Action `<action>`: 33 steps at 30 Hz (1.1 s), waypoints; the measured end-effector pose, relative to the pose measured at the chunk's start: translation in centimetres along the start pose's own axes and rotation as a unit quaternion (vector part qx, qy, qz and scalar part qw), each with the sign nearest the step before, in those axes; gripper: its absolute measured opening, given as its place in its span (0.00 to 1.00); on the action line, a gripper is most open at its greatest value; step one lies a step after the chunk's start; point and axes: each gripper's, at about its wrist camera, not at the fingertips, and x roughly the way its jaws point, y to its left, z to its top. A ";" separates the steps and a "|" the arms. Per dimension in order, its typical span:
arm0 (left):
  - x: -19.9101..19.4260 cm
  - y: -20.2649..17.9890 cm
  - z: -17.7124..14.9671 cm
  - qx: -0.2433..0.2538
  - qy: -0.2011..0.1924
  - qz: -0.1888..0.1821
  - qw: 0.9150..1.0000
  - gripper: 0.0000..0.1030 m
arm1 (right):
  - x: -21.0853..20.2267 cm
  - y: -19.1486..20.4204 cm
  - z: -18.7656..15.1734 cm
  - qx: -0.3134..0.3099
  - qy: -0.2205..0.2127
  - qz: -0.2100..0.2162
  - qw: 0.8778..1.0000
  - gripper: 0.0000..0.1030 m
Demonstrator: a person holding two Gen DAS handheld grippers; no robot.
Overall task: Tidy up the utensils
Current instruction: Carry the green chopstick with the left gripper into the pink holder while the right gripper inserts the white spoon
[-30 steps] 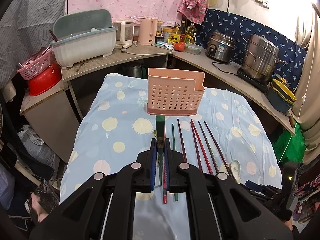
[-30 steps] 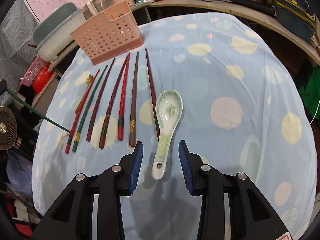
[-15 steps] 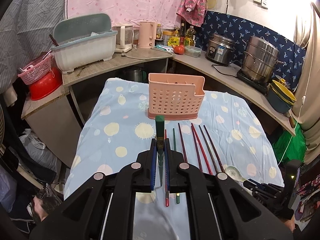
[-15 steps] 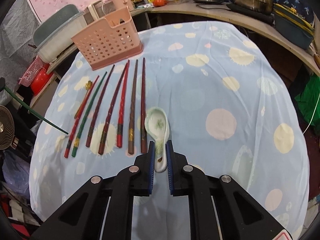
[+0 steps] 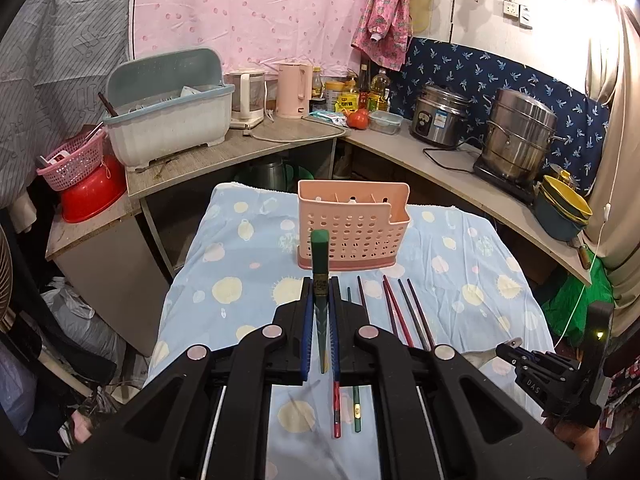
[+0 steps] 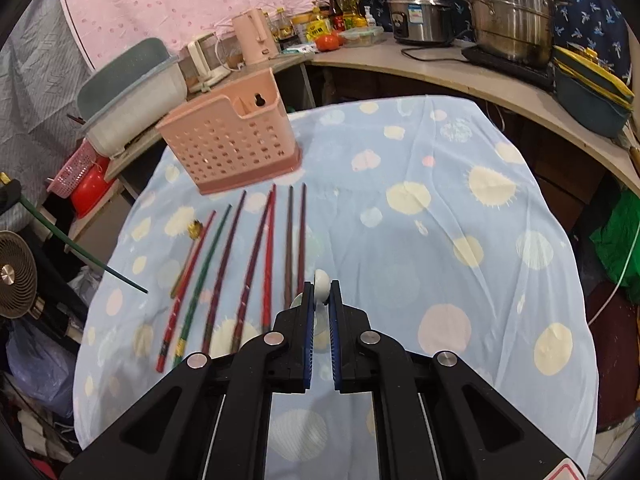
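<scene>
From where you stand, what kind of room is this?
Most likely a small home kitchen: a rice cooker and a steel steamer pot sit on the corner counter, with oil bottles and a dish-drying bin nearby.

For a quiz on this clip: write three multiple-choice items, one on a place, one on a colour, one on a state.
1. Where does the pink utensil holder stand?
A. beyond the far tips of the chopsticks on the table
B. on the counter beside the steel pot
C. on the floor

2. What colour is the chopstick in the left gripper?
A. yellow
B. green
C. white

3. What is the state of the right gripper?
A. wide open and empty
B. shut on a red chopstick
C. shut on the spoon

Answers: 1 A, the holder sits on the spotted cloth just past the row; 2 B, its square end is green; 3 C, the white handle is pinched between the pads.
</scene>
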 end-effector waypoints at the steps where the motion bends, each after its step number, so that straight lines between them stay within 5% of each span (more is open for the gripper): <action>1: 0.0 0.0 0.3 0.000 -0.001 0.000 1.000 0.07 | -0.3 0.3 0.6 -0.002 -0.006 0.003 1.000 0.07; 12: 0.6 -0.6 8.2 0.022 -0.059 0.016 0.998 0.07 | -1.3 3.5 10.7 -0.029 -0.080 0.024 0.996 0.07; 22: 3.6 -1.9 17.3 0.034 -0.118 0.026 0.992 0.07 | 2.8 6.3 19.2 -0.049 -0.109 0.010 0.993 0.07; 33: 12.3 -1.9 17.8 0.031 -0.068 0.024 0.997 0.07 | 10.6 7.5 21.4 -0.057 -0.070 -0.011 0.996 0.07</action>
